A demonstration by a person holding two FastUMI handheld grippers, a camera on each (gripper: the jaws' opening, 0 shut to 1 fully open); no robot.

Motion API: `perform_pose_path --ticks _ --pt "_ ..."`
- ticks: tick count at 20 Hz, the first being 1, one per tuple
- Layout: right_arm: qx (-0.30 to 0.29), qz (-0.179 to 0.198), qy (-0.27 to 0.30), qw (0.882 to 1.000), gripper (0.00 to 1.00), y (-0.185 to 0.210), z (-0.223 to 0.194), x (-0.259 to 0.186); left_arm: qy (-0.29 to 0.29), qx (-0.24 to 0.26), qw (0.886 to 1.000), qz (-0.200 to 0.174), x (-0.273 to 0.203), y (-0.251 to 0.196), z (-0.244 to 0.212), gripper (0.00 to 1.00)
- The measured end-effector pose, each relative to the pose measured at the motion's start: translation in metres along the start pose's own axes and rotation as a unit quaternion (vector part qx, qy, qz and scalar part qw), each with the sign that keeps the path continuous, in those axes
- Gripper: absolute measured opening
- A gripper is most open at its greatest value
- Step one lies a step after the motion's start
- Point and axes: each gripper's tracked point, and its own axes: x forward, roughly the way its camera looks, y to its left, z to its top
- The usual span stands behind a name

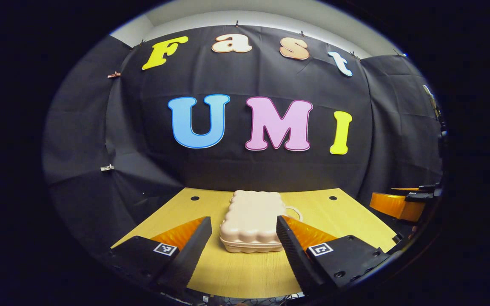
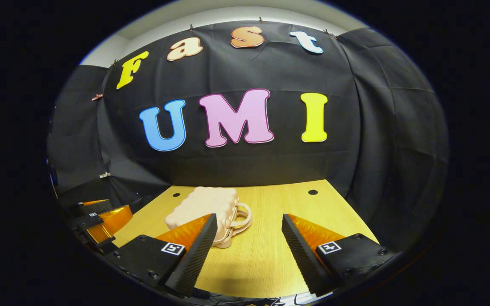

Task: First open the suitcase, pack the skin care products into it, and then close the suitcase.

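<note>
The suitcase (image 1: 251,221) lies closed near the middle of the tabletop (image 1: 245,272), handle (image 2: 240,219) toward the right edge. Left tongs (image 1: 243,238) and right tongs (image 2: 249,238) both gape wide, holding nothing. To open it well, I'd steady the shell with one and lift the lid's seam by the handle side.

My table (image 1: 245,272), across the lower middle of both views, looks like pale wood with fine straight grain and a matt finish. At its centre the suitcase (image 1: 251,221) looks like smooth moulded plastic with a soft sheen. Behind, the wall (image 1: 245,170) is matt, creased cloth.
</note>
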Motion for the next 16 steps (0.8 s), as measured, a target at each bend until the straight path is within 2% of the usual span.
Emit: perform_pose_path --ticks 6,9,16 --pt "-0.006 -0.003 -0.001 1.0 0.97 -0.001 0.0 -0.004 -0.015 0.02 1.0 -0.008 0.0 -0.003 0.007 0.96" --pt "-0.005 -0.007 0.007 1.0 0.97 -0.002 -0.004 -0.006 -0.015 0.01 1.0 -0.02 0.0 -0.009 0.005 0.96" --pt "-0.007 -0.016 0.016 1.0 0.97 -0.014 -0.013 -0.011 -0.011 0.019 1.0 -0.016 -0.006 -0.014 -0.001 0.96"
